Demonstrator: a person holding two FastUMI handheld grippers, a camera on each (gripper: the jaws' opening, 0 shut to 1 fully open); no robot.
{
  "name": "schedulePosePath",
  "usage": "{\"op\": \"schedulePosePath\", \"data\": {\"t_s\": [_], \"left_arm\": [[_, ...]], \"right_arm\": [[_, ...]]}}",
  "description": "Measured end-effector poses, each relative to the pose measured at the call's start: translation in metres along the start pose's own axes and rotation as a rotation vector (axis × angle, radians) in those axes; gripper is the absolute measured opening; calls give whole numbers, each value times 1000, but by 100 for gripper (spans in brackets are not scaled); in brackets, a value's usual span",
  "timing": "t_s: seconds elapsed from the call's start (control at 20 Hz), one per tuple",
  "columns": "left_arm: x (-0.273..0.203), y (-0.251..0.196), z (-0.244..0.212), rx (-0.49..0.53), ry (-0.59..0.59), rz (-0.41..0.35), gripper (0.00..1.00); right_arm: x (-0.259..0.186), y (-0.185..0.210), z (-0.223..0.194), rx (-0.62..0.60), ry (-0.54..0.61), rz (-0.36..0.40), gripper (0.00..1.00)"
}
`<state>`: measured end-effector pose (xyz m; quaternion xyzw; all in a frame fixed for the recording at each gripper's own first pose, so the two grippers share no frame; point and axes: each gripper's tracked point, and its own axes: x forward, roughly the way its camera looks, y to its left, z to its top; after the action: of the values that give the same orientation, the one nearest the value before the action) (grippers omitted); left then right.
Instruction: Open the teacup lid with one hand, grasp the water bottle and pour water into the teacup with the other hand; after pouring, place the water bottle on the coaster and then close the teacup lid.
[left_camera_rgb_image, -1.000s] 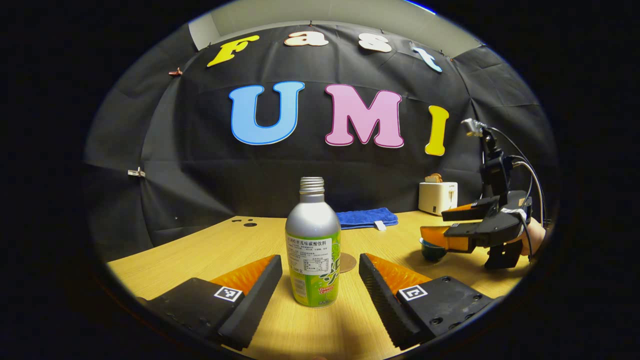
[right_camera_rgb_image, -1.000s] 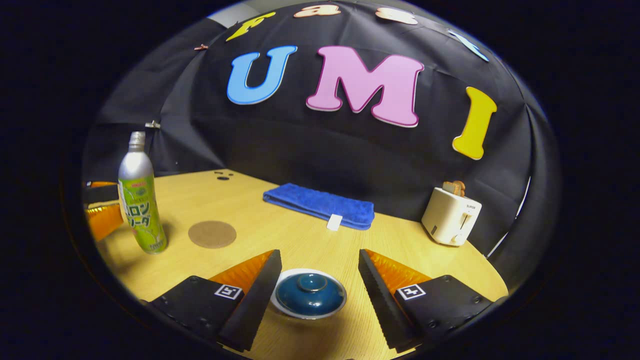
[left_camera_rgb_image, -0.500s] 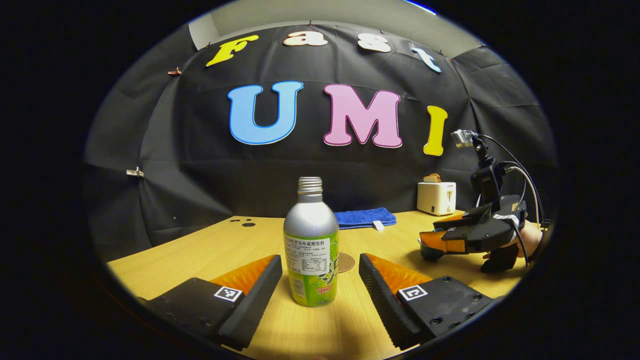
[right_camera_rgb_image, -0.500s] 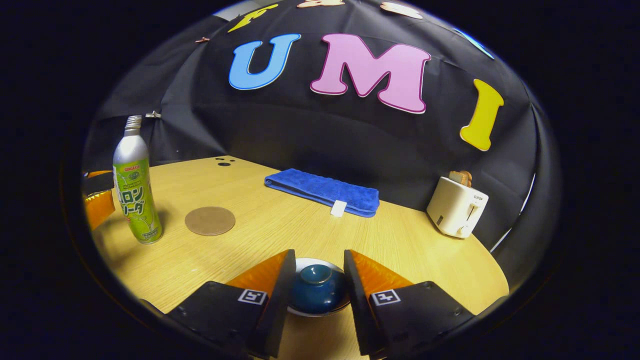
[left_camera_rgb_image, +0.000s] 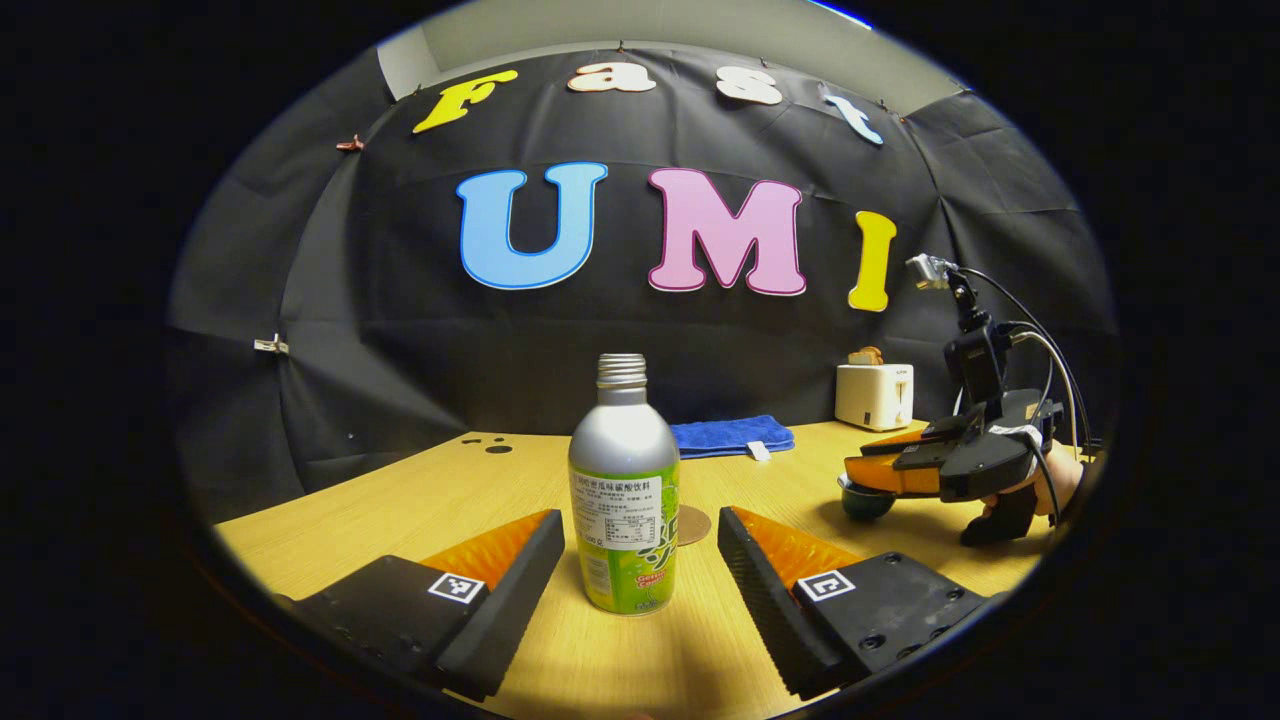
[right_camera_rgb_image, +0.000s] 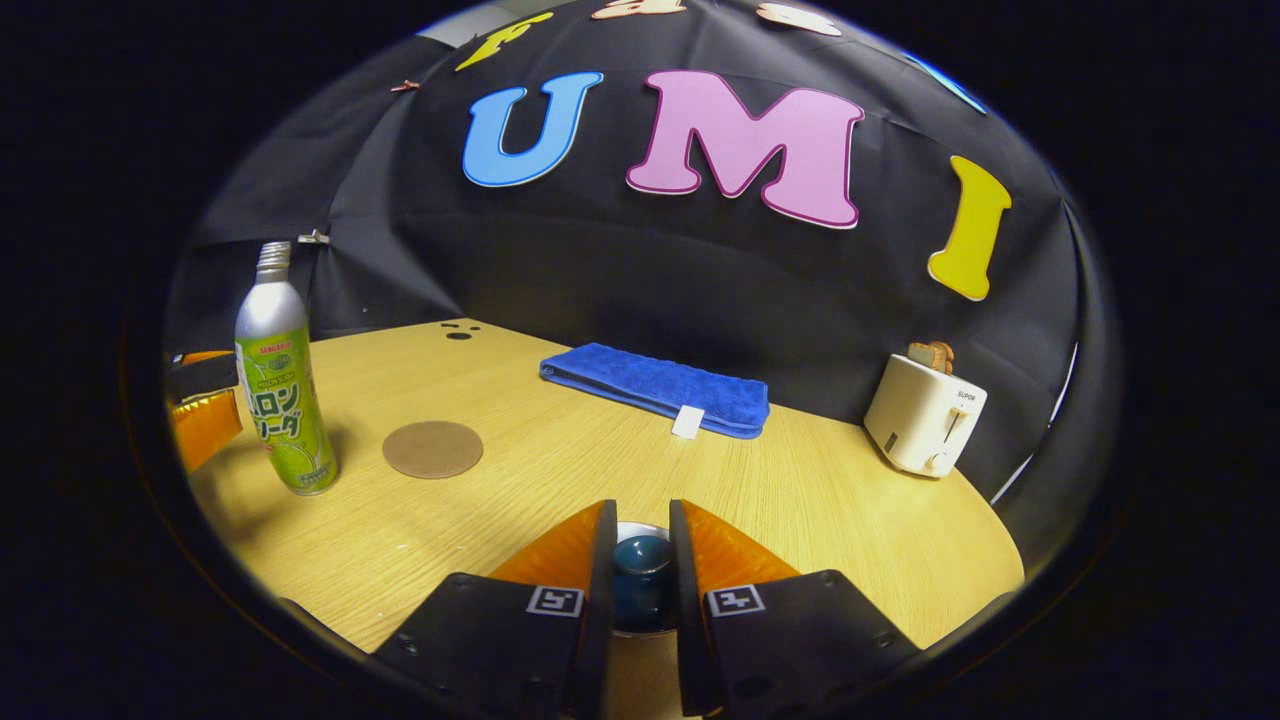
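Note:
In the left gripper view a silver bottle (left_camera_rgb_image: 624, 500) with a green label and no cap stands upright between the spread fingers of my left gripper (left_camera_rgb_image: 640, 555), which is open and not touching it. A round brown coaster (left_camera_rgb_image: 695, 524) lies just behind it. In the right gripper view my right gripper (right_camera_rgb_image: 640, 548) is shut on the knob of the dark blue teacup lid (right_camera_rgb_image: 642, 568), which sits on the white-rimmed cup. From the left gripper view, the right gripper (left_camera_rgb_image: 862, 472) hovers over the teacup (left_camera_rgb_image: 866, 500) at the far right. The bottle (right_camera_rgb_image: 284, 400) and coaster (right_camera_rgb_image: 433, 449) lie to the right gripper's left.
A folded blue towel (right_camera_rgb_image: 655, 390) lies along the back of the wooden table (right_camera_rgb_image: 560, 470). A white toaster (right_camera_rgb_image: 925, 415) with bread in it stands at the back right. One finger of the left gripper (right_camera_rgb_image: 205, 428) shows beside the bottle.
My right gripper lowered over the teacup and its fingers closed from wide apart onto the lid's knob. The left gripper and bottle stayed still.

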<state>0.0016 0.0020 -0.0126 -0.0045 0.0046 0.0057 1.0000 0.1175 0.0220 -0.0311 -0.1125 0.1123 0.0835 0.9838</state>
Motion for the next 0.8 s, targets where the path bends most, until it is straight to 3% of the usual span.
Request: {"op": "schedulePosePath", "data": {"t_s": [0.05,0.1,0.25,0.3,0.35,0.65,0.8], "left_arm": [[0,0,-1,-1,0,8,98],[0,-1,-1,-1,1,12,98],[4,1,-3,-3,1,19,98],[7,3,-2,-4,2,22,98],[11,4,-3,-4,2,26,98],[37,5,-1,-3,1,13,98],[50,5,0,-1,-3,2,98]], "right_arm": [[-4,0,7,-1,-22,1,34],[-10,0,15,-5,-43,1,30],[-33,-2,38,-7,-108,-5,30],[-42,-3,43,6,-126,-4,34],[-50,-4,45,26,-143,-5,30],[-88,-19,19,145,-154,24,27],[-96,-23,8,203,-171,24,30]]}}
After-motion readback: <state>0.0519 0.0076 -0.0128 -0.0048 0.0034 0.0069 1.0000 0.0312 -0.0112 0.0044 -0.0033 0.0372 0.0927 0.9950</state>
